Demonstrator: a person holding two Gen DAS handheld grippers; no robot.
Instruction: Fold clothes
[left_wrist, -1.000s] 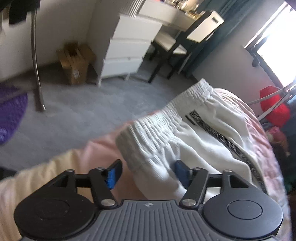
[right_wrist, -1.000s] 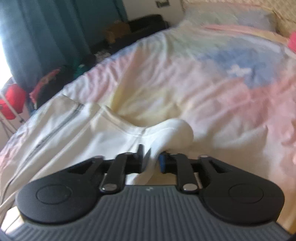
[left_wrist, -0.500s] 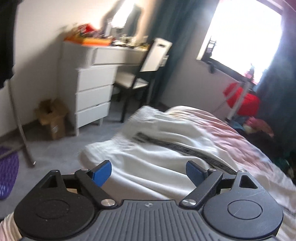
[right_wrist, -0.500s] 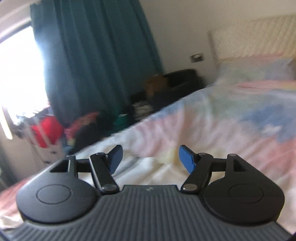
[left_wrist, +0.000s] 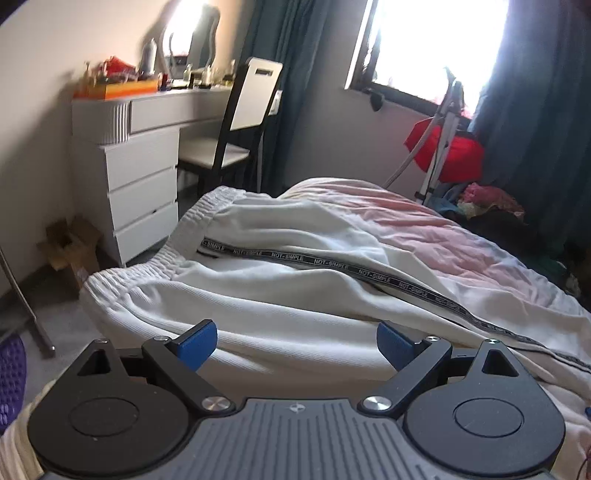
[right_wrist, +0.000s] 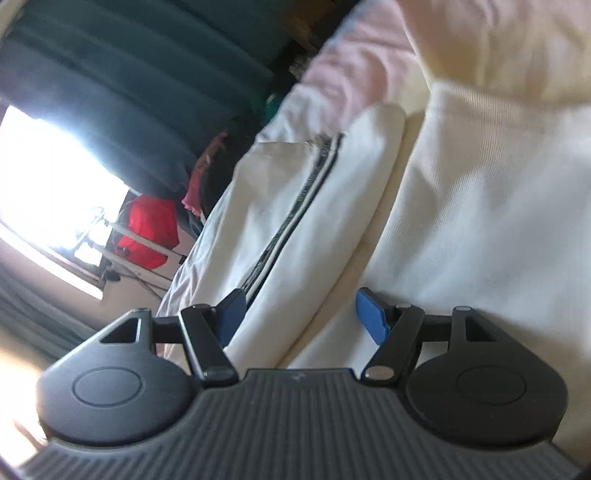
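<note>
White trousers (left_wrist: 295, 291) with an elastic waistband and a black lettered side stripe lie spread on the pink bedspread (left_wrist: 424, 229). My left gripper (left_wrist: 297, 345) hovers low over the trousers near the waist. Its jaws are opening and its blue pads (left_wrist: 195, 347) press on nothing. In the rolled right wrist view, a trouser leg (right_wrist: 314, 206) with the stripe lies beside a wider white part (right_wrist: 498, 221). My right gripper (right_wrist: 303, 314) is open just above the edge of that leg, with cloth showing in the gap but not pinched.
A white drawer unit (left_wrist: 140, 184) and a chair (left_wrist: 243, 122) stand beyond the foot of the bed, with a cardboard box (left_wrist: 70, 247) on the grey floor. A red item on a stand (left_wrist: 447, 151), a heap of clothes (left_wrist: 487, 199) and dark curtains line the window side.
The left gripper let go of the waistband, opened wide and drew back from it. The right gripper released its pinched fold, lifted, then rolled and came down over the trouser leg.
</note>
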